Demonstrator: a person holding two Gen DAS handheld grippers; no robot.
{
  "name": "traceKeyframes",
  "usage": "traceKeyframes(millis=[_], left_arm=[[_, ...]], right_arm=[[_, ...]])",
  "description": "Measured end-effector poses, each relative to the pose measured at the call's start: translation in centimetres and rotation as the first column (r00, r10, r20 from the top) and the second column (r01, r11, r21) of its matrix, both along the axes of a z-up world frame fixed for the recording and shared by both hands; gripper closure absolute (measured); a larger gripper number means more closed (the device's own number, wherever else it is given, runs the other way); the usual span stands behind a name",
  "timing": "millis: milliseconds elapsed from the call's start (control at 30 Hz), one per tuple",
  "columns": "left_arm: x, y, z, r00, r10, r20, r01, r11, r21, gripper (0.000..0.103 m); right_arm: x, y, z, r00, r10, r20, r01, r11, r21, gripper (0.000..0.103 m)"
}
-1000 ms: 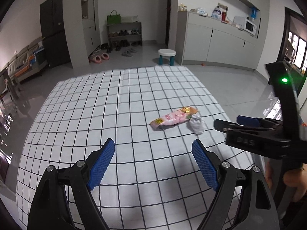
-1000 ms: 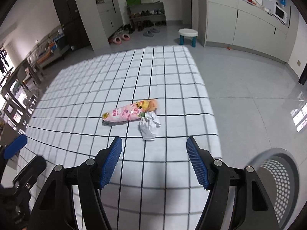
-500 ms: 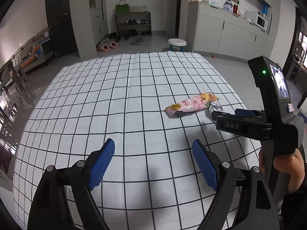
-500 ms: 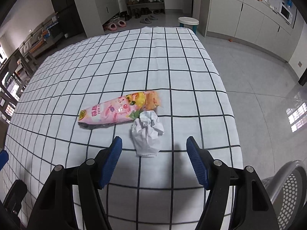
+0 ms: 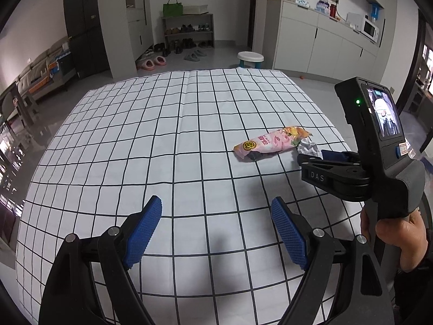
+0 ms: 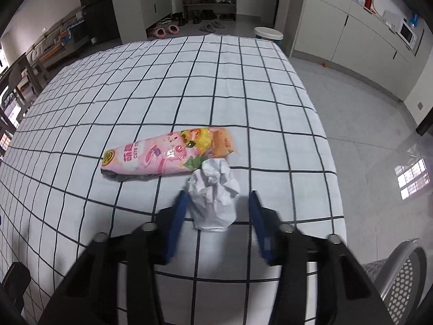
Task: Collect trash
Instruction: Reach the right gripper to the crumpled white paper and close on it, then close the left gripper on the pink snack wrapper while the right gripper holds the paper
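A crumpled white paper ball (image 6: 213, 197) lies on the checked tablecloth (image 6: 216, 81), touching the end of a pink snack wrapper (image 6: 162, 157). My right gripper (image 6: 217, 193) straddles the paper and its jaws are closing. The left pad is at the paper's edge, while a small gap shows at the right pad. In the left wrist view the wrapper (image 5: 268, 146) and the paper (image 5: 308, 147) sit far right, partly behind the right gripper, whose handle a hand (image 5: 392, 233) holds. My left gripper (image 5: 216, 201) hovers open over bare cloth (image 5: 162, 135), nothing between its fingers.
A grey perforated basket (image 6: 400, 279) stands on the floor beyond the table's right edge. A white stool (image 6: 268, 33) sits past the far edge. Cabinets line the right wall, with a shoe rack and slippers at the back.
My right gripper came forward and down over the paper ball, and its jaws narrowed around it. In the left view the right gripper moved in toward the trash. My left gripper stayed open.
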State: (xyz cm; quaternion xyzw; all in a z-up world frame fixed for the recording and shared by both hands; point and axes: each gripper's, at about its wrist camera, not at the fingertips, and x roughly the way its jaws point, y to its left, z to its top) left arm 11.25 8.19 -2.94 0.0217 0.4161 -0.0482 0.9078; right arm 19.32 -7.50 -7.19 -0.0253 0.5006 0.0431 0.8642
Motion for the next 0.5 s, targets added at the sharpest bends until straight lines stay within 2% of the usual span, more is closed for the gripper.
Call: traceKeyframes(millis=[233, 500], left_arm=[[-0.1, -0.4, -0.3, 1.000, -0.009, -0.002, 0.009, 1.000, 0.011, 0.022], [0.1, -1.9, -0.7, 0.998, -0.053, -0.022, 0.054, 0.998, 0.030, 0.022]], right_arm=[[-1.4, -0.5, 1.5, 1.000, 0.004, 0.026, -0.005, 0.999, 0.037, 0.073], [-3.7, -3.1, 3.0, 1.000, -0.012, 0.016, 0.010, 0.994, 0.107, 0.073]])
